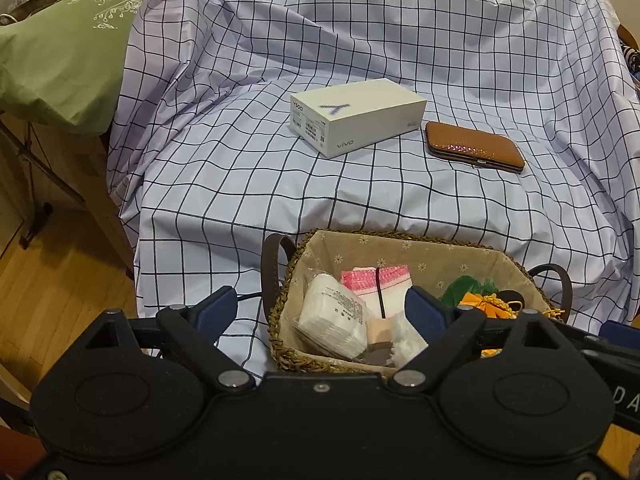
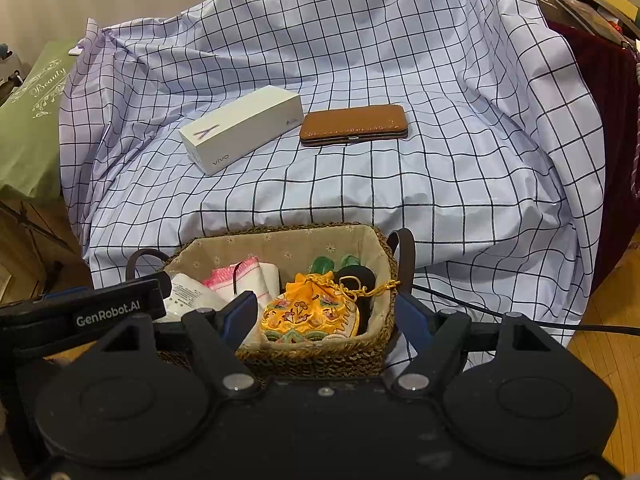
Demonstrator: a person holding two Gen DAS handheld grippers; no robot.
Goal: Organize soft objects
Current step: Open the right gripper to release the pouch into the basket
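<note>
A woven basket [image 1: 400, 234] [image 2: 300, 227] with a floral lining and dark handles stands at the near edge of the checked cloth. In it lie a white packet [image 1: 332, 320] [image 2: 192, 294], a pink-and-white cloth [image 1: 380, 282] [image 2: 244, 276], a green item [image 1: 466, 286] [image 2: 324, 265] and an embroidered orange pouch [image 2: 308, 316] [image 1: 490, 307]. My left gripper [image 1: 320, 312] is open, one finger outside the basket's left wall and one inside beside the packet. My right gripper [image 2: 326, 316] is open and straddles the pouch and the basket's right wall, apparently without pressing on either.
A white phone box [image 1: 358, 118] [image 2: 244, 132] and a brown hard case [image 1: 474, 144] [image 2: 354, 124] lie farther back on the checked cloth [image 1: 240, 184]. A green pillow [image 1: 64, 52] is at the left, and a dark red cloth [image 2: 608, 120] with clutter at the right. Wooden floor [image 1: 60, 272] lies below.
</note>
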